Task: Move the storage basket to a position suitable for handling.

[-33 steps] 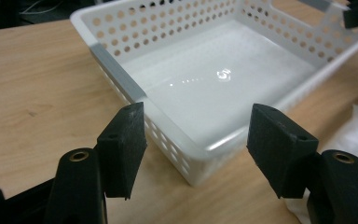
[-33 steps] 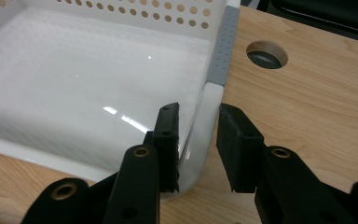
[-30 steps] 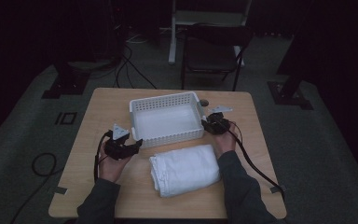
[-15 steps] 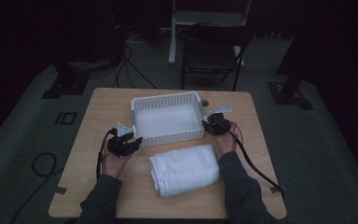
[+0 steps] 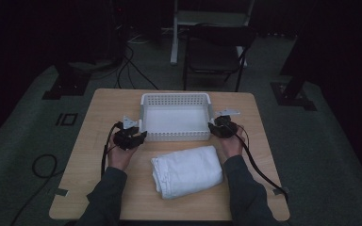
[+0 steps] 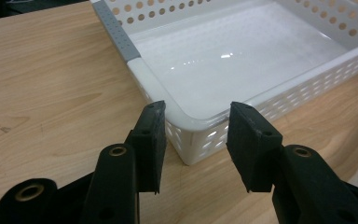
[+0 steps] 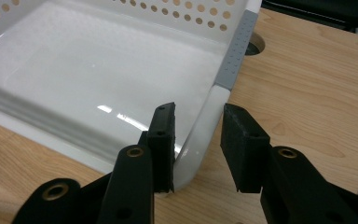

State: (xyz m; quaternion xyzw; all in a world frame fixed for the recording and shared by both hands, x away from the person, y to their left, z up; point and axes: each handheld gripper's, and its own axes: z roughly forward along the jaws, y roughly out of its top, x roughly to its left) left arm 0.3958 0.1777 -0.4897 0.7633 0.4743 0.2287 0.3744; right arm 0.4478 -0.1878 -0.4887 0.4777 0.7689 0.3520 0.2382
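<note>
The basket is white plastic, shallow, with perforated walls and grey rim strips, sitting mid-surface just beyond the folded towel. Your left claw has just closed and clenches its near-left corner. Your right claw straddles the near-right rim; whether its pads press there is hard to tell.

On the table there is one white perforated basket, and one folded white towel lies just in front of that basket. Two grippers flank the basket, the left gripper at one near corner and the right gripper at the other; one dark chair stands beyond the basket, off the table.
</note>
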